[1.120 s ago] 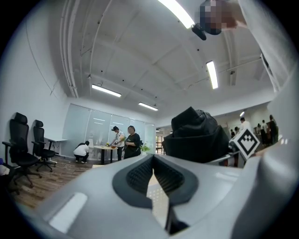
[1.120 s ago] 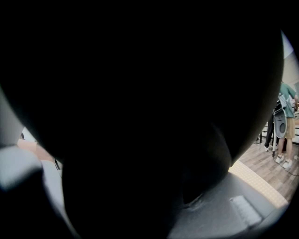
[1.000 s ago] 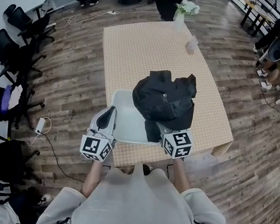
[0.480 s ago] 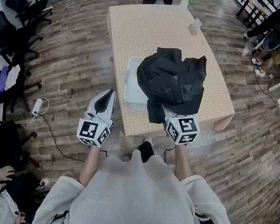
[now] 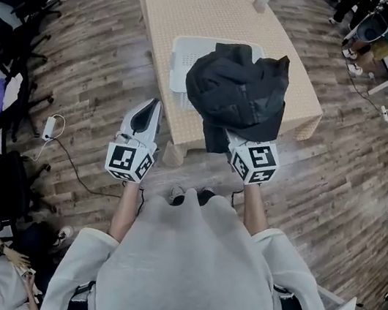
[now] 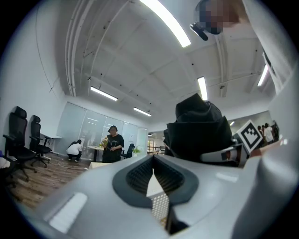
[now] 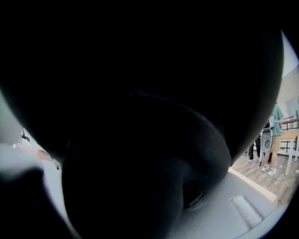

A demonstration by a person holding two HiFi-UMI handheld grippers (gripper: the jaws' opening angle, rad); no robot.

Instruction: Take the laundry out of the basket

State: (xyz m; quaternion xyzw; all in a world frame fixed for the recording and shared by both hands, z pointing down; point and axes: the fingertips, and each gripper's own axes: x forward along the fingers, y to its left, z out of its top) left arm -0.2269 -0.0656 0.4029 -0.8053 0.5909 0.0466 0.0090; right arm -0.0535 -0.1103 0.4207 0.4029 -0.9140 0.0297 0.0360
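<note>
Table point(image 5: 168, 5), basket point(image 5: 184, 45) | black garment point(image 5: 236, 91) clamped in, draped over right tongs point(image 5: 245, 149) | left tongs point(image 5: 152, 107) closed

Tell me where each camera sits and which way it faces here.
Head view: on the person's head, facing steeply down at the table, white basket, left gripper and right gripper; grey-sleeved arms and torso show.
Left gripper view: on the left gripper, looking along its shut, empty jaws toward a bystander.
Right gripper view: on the right gripper, filled by the black garment its jaws clamp.
Shared: head and left gripper views both show that garment.
</note>
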